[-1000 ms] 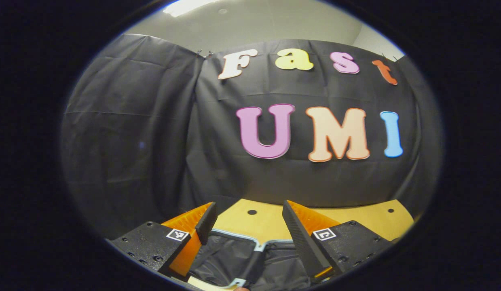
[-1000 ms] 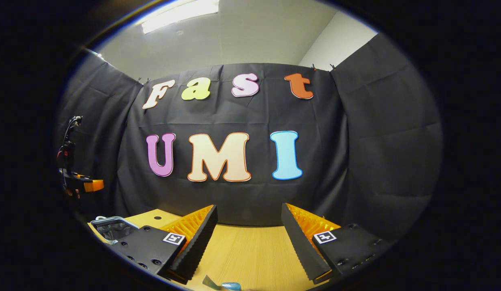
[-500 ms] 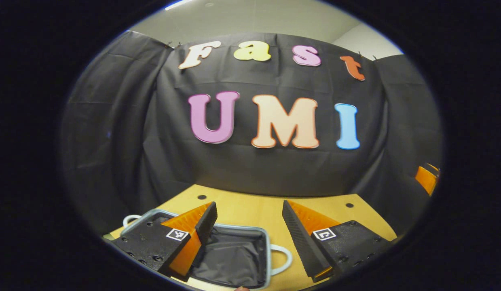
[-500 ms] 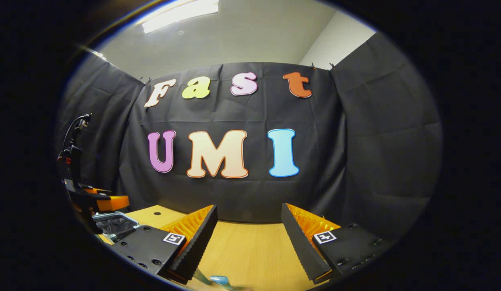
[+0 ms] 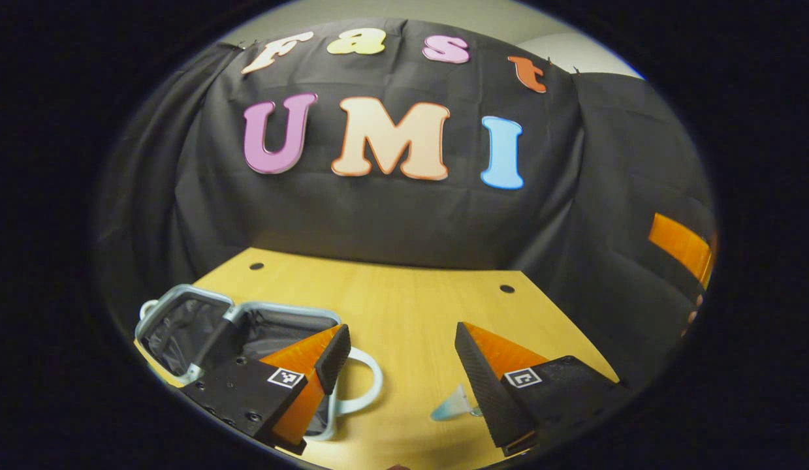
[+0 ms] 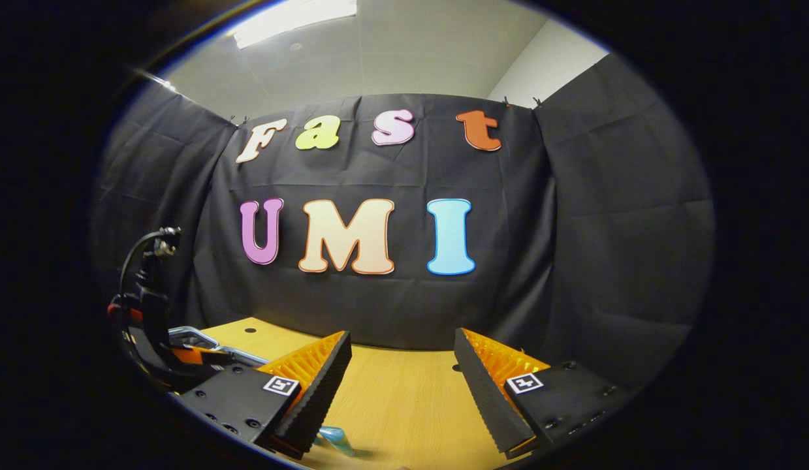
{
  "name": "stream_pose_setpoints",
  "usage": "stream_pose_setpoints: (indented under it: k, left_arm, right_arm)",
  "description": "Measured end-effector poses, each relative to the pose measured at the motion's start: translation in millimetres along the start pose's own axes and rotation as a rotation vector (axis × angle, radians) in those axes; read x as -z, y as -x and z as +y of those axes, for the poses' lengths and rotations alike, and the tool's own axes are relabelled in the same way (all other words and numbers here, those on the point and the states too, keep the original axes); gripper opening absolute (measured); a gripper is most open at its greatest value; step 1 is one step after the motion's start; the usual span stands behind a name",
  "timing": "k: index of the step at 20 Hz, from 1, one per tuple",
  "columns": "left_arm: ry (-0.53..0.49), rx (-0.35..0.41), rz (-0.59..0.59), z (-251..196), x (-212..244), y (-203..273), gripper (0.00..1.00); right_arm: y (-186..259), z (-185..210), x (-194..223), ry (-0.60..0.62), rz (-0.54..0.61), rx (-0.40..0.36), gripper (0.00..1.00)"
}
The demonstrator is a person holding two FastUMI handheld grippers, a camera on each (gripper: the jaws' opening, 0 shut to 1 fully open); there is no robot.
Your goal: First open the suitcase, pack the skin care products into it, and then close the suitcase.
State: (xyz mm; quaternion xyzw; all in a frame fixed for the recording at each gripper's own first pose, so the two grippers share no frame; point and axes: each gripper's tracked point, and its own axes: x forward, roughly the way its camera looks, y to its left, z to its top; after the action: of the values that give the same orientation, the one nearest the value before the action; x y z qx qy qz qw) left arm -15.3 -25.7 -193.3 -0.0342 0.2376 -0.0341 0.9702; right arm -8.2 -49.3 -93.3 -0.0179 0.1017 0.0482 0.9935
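I'm holding my left gripper wide and empty over the wooden table; the suitcase is lying open at its left, a light-blue skin care tube resting by its right finger. My right gripper is gaping wide too, hovering above the tube.

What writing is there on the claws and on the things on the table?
Left claw tags: square black-and-white code patterns, no words.
Right claw: the same kind of squares, no words.
Tube: too small and blurred to read.
Suitcase: no writing seen.
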Motion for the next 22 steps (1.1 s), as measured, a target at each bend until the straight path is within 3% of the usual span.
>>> stream_pose_setpoints:
  k: [7,10,14,16,17,18,20,22]
  left_arm:
    - [0.007,0.062,0.165,-28,74,-18,0.92]
    - [0.009,0.071,0.217,-32,100,-25,0.94]
    - [0.017,0.078,0.292,-33,138,-39,0.88]
    - [0.013,0.065,0.31,-31,153,-46,0.76]
    - [0.014,0.067,0.312,-31,156,-49,0.62]
    - [0.011,0.058,0.313,-30,159,-51,0.55]
    - [0.001,0.075,0.306,-31,157,-52,0.27]
    - [-0.002,0.079,0.306,-29,149,-47,0.22]
  right_arm:
    - [3,-12,21,-0.021,0.041,0.02,0.99]
    - [3,-12,34,-0.015,0.062,0.016,0.99]
    - [1,-6,52,-0.002,0.09,0.001,0.99]
    - [0,1,65,0.009,0.11,-0.011,0.99]
    - [0,6,71,0.015,0.12,-0.022,0.99]
    - [0,11,77,0.02,0.129,-0.034,0.99]
    - [-1,23,84,0.022,0.136,-0.061,0.99]
    - [-4,35,93,0.006,0.141,-0.094,0.99]
